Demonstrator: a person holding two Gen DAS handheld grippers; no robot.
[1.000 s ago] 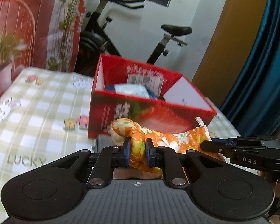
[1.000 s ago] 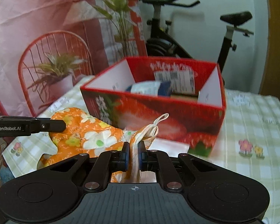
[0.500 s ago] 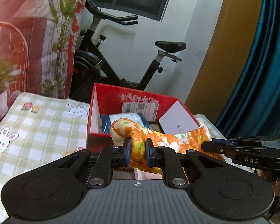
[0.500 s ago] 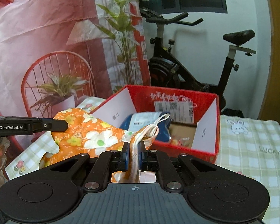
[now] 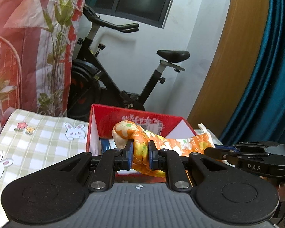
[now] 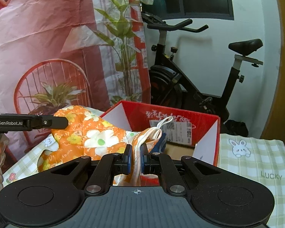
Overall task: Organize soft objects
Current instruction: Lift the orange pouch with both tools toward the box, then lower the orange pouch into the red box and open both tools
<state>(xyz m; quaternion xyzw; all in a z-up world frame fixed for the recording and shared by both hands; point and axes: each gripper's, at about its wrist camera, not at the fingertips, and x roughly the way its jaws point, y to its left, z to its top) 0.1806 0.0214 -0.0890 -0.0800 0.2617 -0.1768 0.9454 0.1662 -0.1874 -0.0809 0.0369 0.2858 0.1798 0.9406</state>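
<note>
Both grippers hold one orange floral oven mitt [image 5: 140,140] in the air above the near side of a red strawberry-print cardboard box [image 5: 142,119]. My left gripper [image 5: 140,154] is shut on the mitt's rounded end. My right gripper [image 6: 135,157] is shut on the mitt's cuff end [image 6: 96,136], by its white hanging loop. The box [image 6: 180,117] is open at the top and holds a blue-and-white packet [image 5: 106,144] and other items, mostly hidden by the mitt.
The box stands on a table with a green checked cloth with rabbits [image 5: 47,136], also in the right wrist view [image 6: 252,161]. An exercise bike [image 6: 190,79] stands behind the table. A red plant-print backdrop [image 6: 47,57] hangs at left, a blue curtain [image 5: 266,76] at right.
Both grippers have lifted the mitt from table level in front of the box to above the box's near edge. The box now sits lower in both views.
</note>
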